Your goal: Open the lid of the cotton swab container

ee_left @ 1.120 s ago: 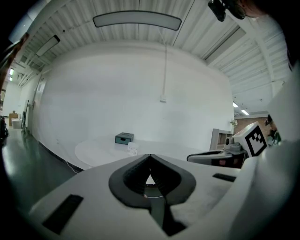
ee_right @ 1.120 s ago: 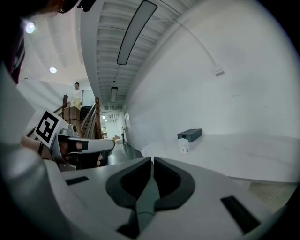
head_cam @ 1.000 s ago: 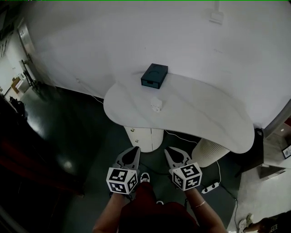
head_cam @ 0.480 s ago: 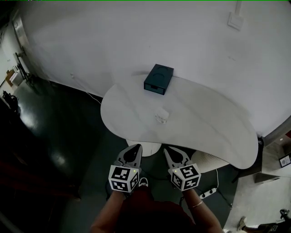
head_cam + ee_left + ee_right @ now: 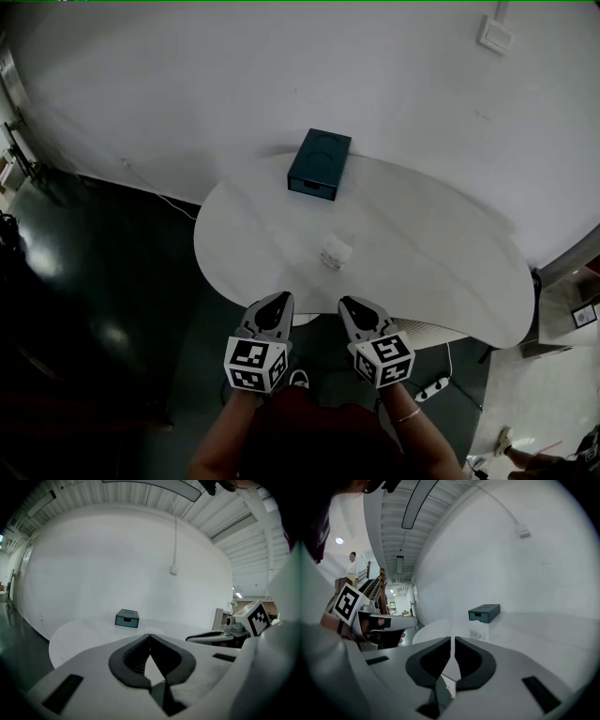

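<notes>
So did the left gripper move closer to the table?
Yes. The left gripper has come forward: its tip now reaches the near edge of the white table, where before there was a gap between them.

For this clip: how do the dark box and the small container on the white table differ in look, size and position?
Colour: the dark box is opaque teal, while the cotton swab container is pale and whitish.
Size: the dark box is clearly larger than the cotton swab container.
Place: the dark box sits at the far edge of the table, by the wall. The cotton swab container stands nearer the person.
Both rest on the table, apart from each other.
</notes>
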Action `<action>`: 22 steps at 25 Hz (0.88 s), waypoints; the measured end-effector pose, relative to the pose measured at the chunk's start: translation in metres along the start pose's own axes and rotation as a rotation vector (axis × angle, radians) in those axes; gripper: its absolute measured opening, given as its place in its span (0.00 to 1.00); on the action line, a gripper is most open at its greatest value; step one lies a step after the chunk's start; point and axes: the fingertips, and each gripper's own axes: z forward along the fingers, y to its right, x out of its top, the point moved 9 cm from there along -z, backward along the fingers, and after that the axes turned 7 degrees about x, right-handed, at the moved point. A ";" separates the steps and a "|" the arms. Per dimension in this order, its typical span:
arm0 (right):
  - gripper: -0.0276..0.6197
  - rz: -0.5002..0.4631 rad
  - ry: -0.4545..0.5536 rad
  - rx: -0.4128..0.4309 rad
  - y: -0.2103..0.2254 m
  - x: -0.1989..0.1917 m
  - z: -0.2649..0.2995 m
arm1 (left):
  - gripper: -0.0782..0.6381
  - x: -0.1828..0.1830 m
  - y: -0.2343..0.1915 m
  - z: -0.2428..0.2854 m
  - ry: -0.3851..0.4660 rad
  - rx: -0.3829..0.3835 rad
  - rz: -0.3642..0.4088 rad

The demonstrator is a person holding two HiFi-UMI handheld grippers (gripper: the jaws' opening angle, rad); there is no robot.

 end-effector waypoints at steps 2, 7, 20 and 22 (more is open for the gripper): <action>0.07 -0.001 -0.007 -0.005 0.002 0.000 0.007 | 0.14 0.001 -0.005 0.008 -0.003 -0.020 0.001; 0.07 0.012 -0.032 -0.014 0.003 0.002 0.022 | 0.14 0.003 -0.017 0.024 -0.021 -0.060 0.014; 0.11 0.064 -0.086 -0.052 0.017 -0.006 0.038 | 0.14 0.003 -0.029 0.049 -0.059 -0.114 0.020; 0.13 0.067 -0.097 -0.052 0.019 -0.008 0.040 | 0.14 0.004 -0.032 0.052 -0.060 -0.114 0.021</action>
